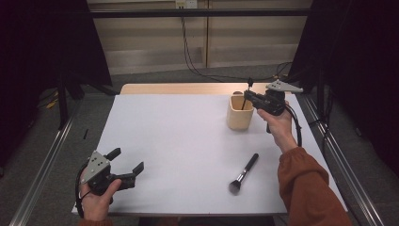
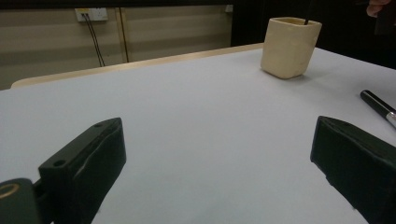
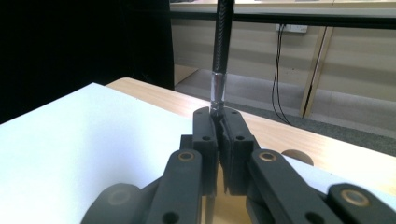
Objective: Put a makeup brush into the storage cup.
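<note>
A slim black brush (image 3: 222, 46) with a clear band on its stem stands upright between the jaws of my right gripper (image 3: 219, 116), which is shut on it. From above, that gripper (image 1: 246, 97) hovers at the rim of a cream cup (image 1: 240, 115), and the slim brush (image 1: 250, 84) has its lower end inside the cup. My left gripper (image 1: 126, 161) rests near the table's front left corner, open with nothing between its jaws. Its own view looks past the gripper (image 2: 219, 154) to the cup (image 2: 290, 46) at the far right.
A larger makeup brush (image 1: 243, 174) with a black handle and grey bristles lies on the white table top (image 1: 179, 141), front right of centre; its handle end (image 2: 378, 105) shows at the right. A wooden strip (image 1: 179, 88) edges the far side.
</note>
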`<state>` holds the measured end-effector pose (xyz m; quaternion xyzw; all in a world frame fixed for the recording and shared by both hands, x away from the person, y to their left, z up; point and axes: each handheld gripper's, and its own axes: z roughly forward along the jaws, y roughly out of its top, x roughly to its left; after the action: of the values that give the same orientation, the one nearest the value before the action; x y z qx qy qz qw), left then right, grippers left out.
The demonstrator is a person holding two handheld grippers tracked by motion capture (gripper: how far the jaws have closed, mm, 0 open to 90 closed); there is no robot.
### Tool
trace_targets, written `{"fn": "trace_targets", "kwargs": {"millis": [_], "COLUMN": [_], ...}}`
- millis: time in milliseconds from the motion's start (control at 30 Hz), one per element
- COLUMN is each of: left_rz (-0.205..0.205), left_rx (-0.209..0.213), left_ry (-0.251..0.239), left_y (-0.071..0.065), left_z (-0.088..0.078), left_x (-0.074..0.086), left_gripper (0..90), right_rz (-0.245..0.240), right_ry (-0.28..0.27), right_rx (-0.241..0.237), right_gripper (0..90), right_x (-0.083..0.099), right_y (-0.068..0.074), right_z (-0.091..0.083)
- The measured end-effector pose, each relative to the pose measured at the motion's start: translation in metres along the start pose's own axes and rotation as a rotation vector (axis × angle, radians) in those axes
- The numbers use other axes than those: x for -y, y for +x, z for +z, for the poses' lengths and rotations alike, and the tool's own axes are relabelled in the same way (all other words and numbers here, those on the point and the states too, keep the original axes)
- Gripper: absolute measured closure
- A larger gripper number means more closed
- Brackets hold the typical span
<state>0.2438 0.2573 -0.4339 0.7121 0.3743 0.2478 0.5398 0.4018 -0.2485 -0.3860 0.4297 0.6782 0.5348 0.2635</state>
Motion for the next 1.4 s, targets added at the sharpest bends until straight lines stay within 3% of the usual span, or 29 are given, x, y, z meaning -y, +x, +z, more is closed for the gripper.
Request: {"fn": "trace_targets", "kwargs": {"millis": [1200, 1400], "left_rz": [0.020, 0.025], "left_rx": [-0.002, 0.001], "left_ry": [0.005, 0.005], "left_y": [-0.002, -0.002], "left_z": [0.000, 0.000], "left_x": [0.000, 0.000], "left_gripper": [3.6, 3.6], "right_rz": [0.022, 0.012], "right_ry": [0.041, 0.045], "right_rx": [-0.006, -0.003], "right_gripper": [86.0, 81.9], "right_x": [0.028, 0.030], "right_y": [-0.007, -0.007], "right_z": [0.010, 0.012]}}
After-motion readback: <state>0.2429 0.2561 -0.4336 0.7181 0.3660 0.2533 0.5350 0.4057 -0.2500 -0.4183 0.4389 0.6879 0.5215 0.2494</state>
